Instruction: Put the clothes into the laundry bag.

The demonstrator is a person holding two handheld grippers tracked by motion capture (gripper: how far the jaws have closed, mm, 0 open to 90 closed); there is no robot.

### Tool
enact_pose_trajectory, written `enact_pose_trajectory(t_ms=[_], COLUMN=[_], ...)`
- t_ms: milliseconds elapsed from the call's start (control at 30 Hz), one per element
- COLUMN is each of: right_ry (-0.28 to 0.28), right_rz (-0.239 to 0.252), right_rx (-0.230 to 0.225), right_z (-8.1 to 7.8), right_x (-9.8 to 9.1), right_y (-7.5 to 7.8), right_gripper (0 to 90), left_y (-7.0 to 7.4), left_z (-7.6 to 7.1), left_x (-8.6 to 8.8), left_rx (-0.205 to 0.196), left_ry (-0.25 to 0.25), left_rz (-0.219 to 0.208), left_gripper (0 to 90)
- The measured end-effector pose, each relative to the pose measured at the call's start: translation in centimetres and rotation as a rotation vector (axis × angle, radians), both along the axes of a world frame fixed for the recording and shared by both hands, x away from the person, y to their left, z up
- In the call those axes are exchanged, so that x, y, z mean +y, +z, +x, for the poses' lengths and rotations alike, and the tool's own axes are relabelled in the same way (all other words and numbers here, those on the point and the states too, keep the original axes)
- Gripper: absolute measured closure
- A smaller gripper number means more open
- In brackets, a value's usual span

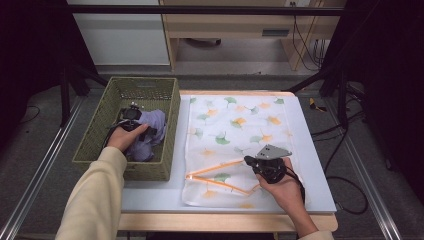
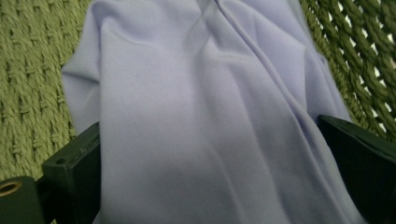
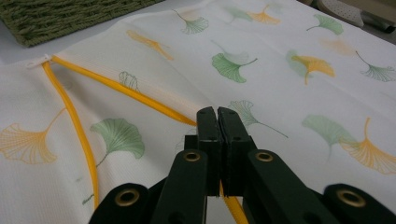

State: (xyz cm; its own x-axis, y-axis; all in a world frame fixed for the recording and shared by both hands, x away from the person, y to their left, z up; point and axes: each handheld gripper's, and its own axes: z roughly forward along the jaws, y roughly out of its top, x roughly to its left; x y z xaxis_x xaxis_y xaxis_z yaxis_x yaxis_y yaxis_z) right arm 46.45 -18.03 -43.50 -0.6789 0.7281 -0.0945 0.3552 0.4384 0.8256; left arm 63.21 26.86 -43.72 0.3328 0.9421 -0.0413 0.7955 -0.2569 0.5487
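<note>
High view: woven olive basket point(image 1: 95, 142) at the tabletop's left edge, lavender cloth point(image 1: 150, 132) bunched inside against its right wall. Left hand point(image 1: 126, 137) reaching into the basket, left gripper point(image 1: 131, 116) down on the cloth; jaw spread hard to read from here. White mesh laundry bag point(image 1: 235, 125) printed with green and orange ginkgo leaves spread flat over the middle of the tabletop, from the far edge to near the front edge. Orange zipper point(image 1: 215, 175) parted in a narrow V near the bag's front end. Right hand point(image 1: 285, 187) near the front right corner, right gripper point(image 1: 256, 161) at the right end of that V, grey 3-cornered plate on top.

Left gripper view: 2 black jaws standing wide apart at the bottom corners, lavender cloth point(image 2: 210, 116) lying in folds between them, brushing both inner faces yet not squeezed. Basket point(image 2: 32, 70) weave behind on both sides.

Right gripper view: jaws pressed together, pinching the bag's point(image 3: 289, 98) zipper edge; orange zipper point(image 3: 121, 88) tape running straight into the closed tips and out again beneath them. Second zipper tape curving down at the left from a small white end tab. Basket point(image 3: 60, 16) corner at top left.
</note>
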Motion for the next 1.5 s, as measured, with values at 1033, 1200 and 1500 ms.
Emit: enact_pose_trajectory(t_ms=[1033,1200,1500], right_ry=[0.009,0.008,0.014], right_rz=[-0.013,-0.012,-0.015], right_rx=[0.003,0.004,0.007], right_z=[0.1,0.0,0.1], right_x=[0.1,0.1,0.2], right_y=[-0.1,-0.1,-0.1], right_gripper=[88.9,89.0,89.0], left_y=[0.4,0.9,2.8], left_z=[-0.4,-0.6,-1.5], left_x=[-0.1,-0.2,-0.2], left_rx=[0.033,0.022,-0.09], left_ry=[-0.047,-0.072,-0.036], left_rz=[0.071,0.091,0.078], left_gripper=[51.8,66.8,72.2])
